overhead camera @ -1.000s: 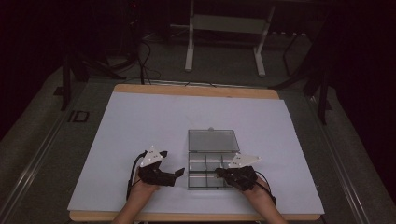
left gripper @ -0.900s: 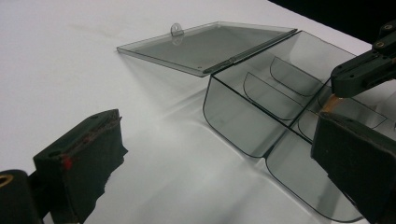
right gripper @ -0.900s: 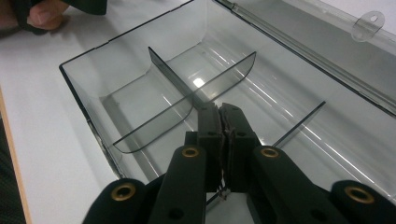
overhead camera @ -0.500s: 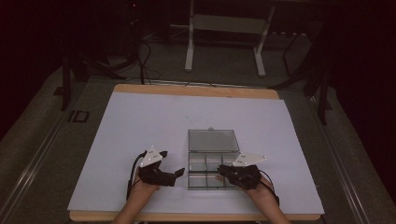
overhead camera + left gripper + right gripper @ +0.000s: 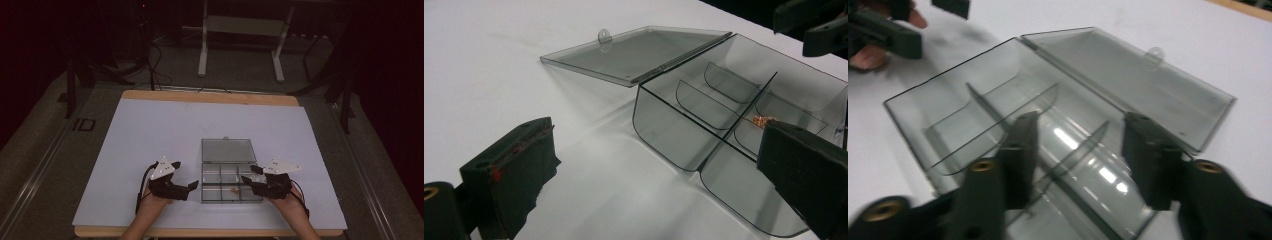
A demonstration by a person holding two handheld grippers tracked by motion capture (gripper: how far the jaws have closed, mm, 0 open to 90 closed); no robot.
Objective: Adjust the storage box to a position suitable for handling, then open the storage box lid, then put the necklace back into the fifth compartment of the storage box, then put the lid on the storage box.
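- We find the left gripper [image 5: 192, 185] resting low on the white surface [image 5: 150, 130], just beside the left wall of the clear compartment box [image 5: 231, 185]. Its jaws stand wide apart and hold nothing; in the left gripper view the box's near corner sits between and ahead of them.
- The box lies open near the front edge of the surface, between the two grippers. Its lid [image 5: 227, 149] is folded back flat on the far side, hinge line running left to right, so the long axis lies across the person's front.
- A small reddish-brown item [image 5: 232, 189] lies in a front compartment, roughly mid-box; we cannot tell what it is. In the left gripper view it shows just past the right-hand jaw, inside the box.
- The right gripper [image 5: 251, 182] is at the box's right side with its jaw tips over the right-hand compartments. In the right gripper view [image 5: 1078, 145] the jaws are parted moderately, astride a divider, gripping nothing.
- We judge the right gripper the nearer to the item, with entry from above; the dividers leave little lateral room.
- Open surface is ample to the left and beyond; the front edge is close behind both hands.
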